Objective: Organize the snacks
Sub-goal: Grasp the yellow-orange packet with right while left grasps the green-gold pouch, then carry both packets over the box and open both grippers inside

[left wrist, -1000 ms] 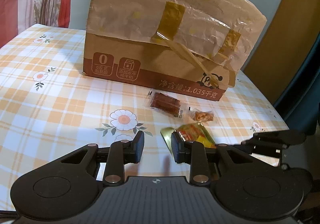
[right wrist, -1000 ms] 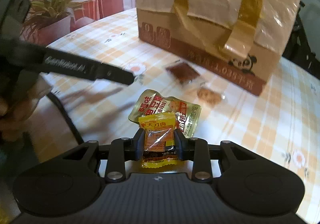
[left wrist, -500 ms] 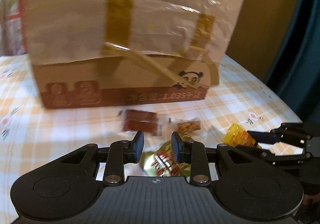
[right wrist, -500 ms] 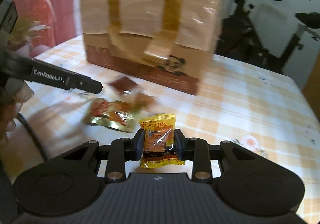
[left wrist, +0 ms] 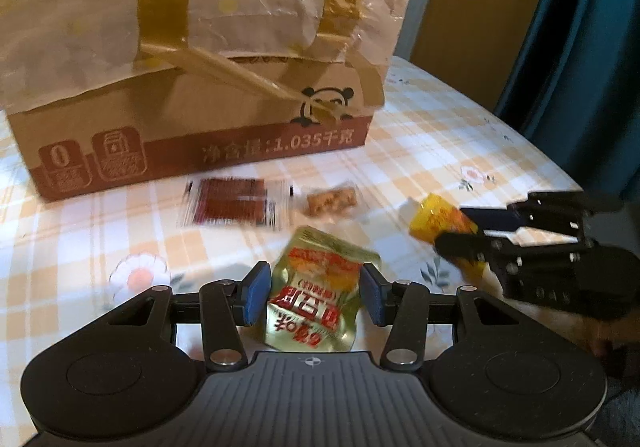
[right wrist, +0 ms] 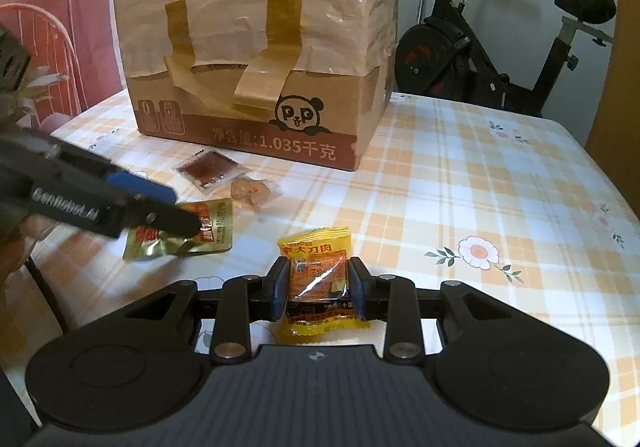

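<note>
- Left wrist view: left gripper (left wrist: 312, 293) hangs over the checked counter (left wrist: 440, 151), its jaws opening, with a gold packet (left wrist: 316, 299) lying between them; the pads do not press on it.
- Beyond it lie a dark red packet (left wrist: 232, 201) and a small brown snack (left wrist: 332, 199), both just in front of the box (left wrist: 192, 95) with taped paper on top.
- Right gripper (left wrist: 464, 227) shows at the right edge, clamped on a yellow packet (left wrist: 434, 217).
- Right wrist view: right gripper (right wrist: 318, 287) is closed on the yellow packet (right wrist: 318, 287), held upright between the pads above the counter (right wrist: 480, 187).
- Left gripper (right wrist: 172, 209) reaches in from the left over the gold packet (right wrist: 212, 227).
- Dark red packet (right wrist: 208, 169) and brown snack (right wrist: 252, 191) lie near the box (right wrist: 260, 87); an exercise bike (right wrist: 500, 47) stands behind the counter.
</note>
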A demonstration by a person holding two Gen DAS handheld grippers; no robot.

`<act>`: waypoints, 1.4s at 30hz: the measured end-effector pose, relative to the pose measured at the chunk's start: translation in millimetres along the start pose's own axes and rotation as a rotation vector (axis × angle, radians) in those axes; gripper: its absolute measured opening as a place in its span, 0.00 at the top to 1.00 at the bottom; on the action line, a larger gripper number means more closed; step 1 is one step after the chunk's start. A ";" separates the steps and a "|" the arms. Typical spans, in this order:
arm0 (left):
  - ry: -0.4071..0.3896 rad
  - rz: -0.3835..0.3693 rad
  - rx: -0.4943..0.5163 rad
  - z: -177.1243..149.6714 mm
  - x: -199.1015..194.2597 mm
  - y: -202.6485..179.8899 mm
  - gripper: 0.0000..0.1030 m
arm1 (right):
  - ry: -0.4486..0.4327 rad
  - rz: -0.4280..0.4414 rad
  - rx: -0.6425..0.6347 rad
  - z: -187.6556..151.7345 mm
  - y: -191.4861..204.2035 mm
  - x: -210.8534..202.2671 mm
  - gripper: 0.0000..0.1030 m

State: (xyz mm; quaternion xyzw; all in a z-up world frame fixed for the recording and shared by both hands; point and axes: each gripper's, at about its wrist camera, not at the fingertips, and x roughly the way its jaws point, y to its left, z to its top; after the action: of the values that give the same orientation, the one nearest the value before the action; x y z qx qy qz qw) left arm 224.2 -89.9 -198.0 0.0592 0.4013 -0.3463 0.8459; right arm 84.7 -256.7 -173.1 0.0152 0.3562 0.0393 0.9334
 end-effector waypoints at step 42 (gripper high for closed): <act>-0.184 0.175 -0.101 -13.5 -48.3 1.9 0.59 | -0.033 0.045 0.015 1.6 0.7 -9.0 0.68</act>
State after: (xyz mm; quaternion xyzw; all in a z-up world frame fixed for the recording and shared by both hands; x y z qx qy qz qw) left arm 195.6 -57.4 -172.7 0.0194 0.3321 -0.2544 0.9081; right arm 79.0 -256.8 -165.9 0.0308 0.3407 0.0576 0.9379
